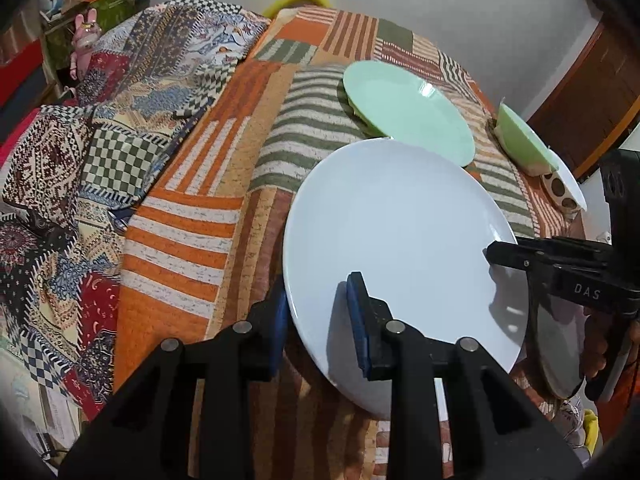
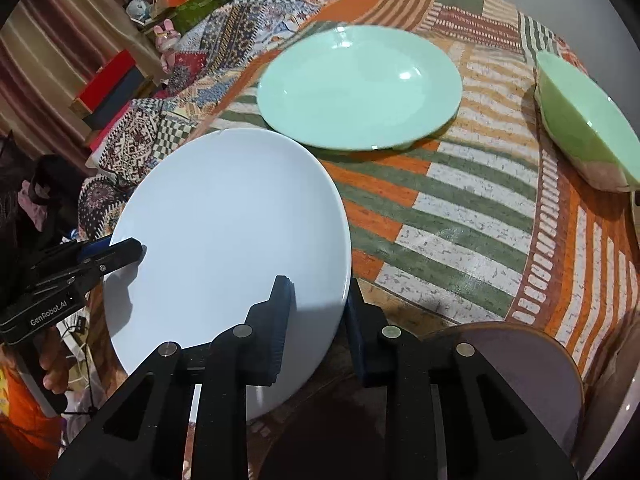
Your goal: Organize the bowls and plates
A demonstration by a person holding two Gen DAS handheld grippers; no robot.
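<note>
A large white plate (image 1: 396,248) is held tilted above the patchwork tablecloth by both grippers; it also shows in the right wrist view (image 2: 228,240). My left gripper (image 1: 316,312) is shut on its near left rim. My right gripper (image 2: 318,312) is shut on its right rim and shows in the left wrist view (image 1: 520,256). A mint green plate (image 2: 360,84) lies further back on the table. A green bowl (image 2: 588,136) sits tilted at the right, and shows in the left wrist view (image 1: 524,140) next to a spotted white bowl (image 1: 564,188).
A grey plate with a brown rim (image 2: 532,372) lies at the near right edge of the table. A crumpled patterned cloth (image 1: 120,128) covers the left side. Boxes and a pink toy rabbit (image 2: 166,40) stand on shelves beyond the table.
</note>
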